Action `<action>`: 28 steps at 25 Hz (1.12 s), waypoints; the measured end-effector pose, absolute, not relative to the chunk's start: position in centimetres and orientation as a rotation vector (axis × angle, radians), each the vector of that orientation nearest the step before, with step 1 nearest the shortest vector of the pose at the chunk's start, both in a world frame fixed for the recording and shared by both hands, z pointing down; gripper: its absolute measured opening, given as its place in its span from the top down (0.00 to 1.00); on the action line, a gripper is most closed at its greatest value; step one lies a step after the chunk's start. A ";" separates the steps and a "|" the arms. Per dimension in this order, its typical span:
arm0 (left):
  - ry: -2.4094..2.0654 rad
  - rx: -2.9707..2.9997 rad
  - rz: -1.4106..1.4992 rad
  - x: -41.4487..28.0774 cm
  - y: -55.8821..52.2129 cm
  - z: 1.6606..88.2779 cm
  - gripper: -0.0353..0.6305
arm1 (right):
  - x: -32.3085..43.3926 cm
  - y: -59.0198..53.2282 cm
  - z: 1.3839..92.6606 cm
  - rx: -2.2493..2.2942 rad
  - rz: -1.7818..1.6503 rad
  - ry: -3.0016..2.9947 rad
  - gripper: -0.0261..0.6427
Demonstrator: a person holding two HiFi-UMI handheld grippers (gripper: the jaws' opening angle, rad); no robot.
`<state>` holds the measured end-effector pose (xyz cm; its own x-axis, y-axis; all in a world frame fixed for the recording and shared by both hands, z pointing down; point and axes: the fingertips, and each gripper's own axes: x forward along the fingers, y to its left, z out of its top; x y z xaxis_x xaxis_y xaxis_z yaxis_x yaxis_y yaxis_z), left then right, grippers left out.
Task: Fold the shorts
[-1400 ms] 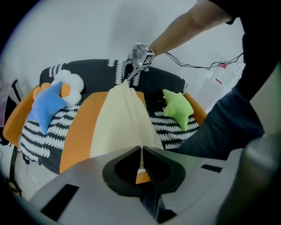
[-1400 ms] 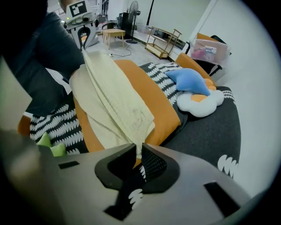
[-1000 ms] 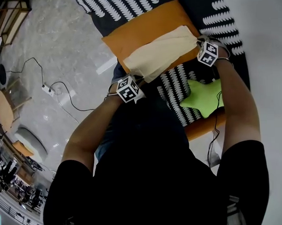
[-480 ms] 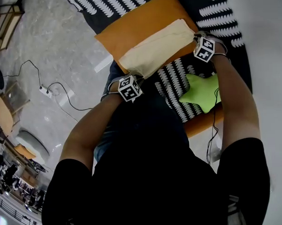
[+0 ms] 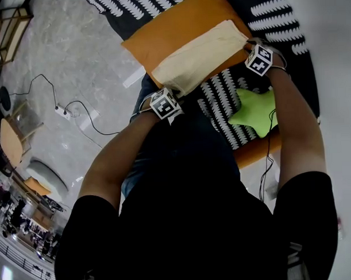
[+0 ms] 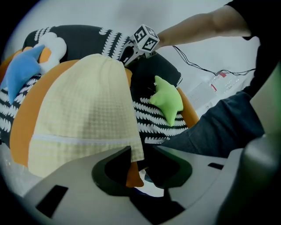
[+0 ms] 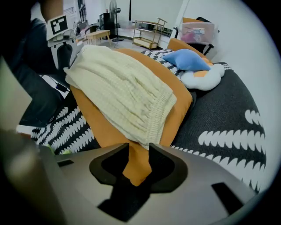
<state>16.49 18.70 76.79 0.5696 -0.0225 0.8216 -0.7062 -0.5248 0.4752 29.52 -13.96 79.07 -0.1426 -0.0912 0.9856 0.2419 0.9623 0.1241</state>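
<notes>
The cream waffle-knit shorts lie folded on an orange cushion. My left gripper, under its marker cube, is at the shorts' near left corner. Its jaws have just been opening; the hem corner hangs loose by the left jaw, unpinched. My right gripper, under its cube, points straight down at the waistband end. Its jaws have also just been opening. Only orange cushion shows in the gap, with the waistband just beyond the tips.
A green star pillow lies on the black-and-white patterned cover between my arms. A blue star pillow and a white cloud pillow sit beyond the cushion. A cable and power strip lie on the grey floor, left.
Both hands have come down a little toward the cushion. The near edge of the shorts has settled onto it.
</notes>
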 end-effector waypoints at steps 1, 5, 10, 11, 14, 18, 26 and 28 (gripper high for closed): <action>-0.575 1.927 0.999 16.3 19.0 76.7 0.69 | 29.7 -13.8 79.0 -0.098 -0.268 -1.695 0.73; -0.568 1.919 0.962 15.8 19.3 74.5 0.64 | 30.6 -12.4 77.6 -0.013 -0.131 -1.744 0.66; -0.616 1.898 0.890 14.0 16.6 70.2 0.62 | 31.6 -12.2 74.9 0.240 0.164 -1.905 0.65; -0.633 1.886 0.891 13.0 15.6 69.6 0.62 | 31.7 -12.6 74.6 0.316 0.237 -1.943 0.66; -0.700 1.853 0.877 10.6 12.0 68.8 0.62 | 32.4 -14.1 74.0 0.482 0.407 -2.011 0.66; -0.743 1.868 0.860 8.8 6.4 68.1 0.62 | 32.3 -15.2 73.7 0.611 0.592 -2.069 0.66; -0.761 1.933 0.837 8.5 -4.8 68.3 0.62 | 30.5 -17.4 74.4 0.828 0.946 -2.136 0.63; -0.758 1.941 0.842 8.9 -6.9 68.9 0.62 | 30.1 -17.7 75.1 0.876 1.015 -2.133 0.61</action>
<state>8.88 -6.90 68.87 0.5866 -0.1814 0.7893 -0.7658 -0.4414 0.4676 30.08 -17.72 75.10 -0.5938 -0.2986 0.7471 -0.7681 0.4868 -0.4160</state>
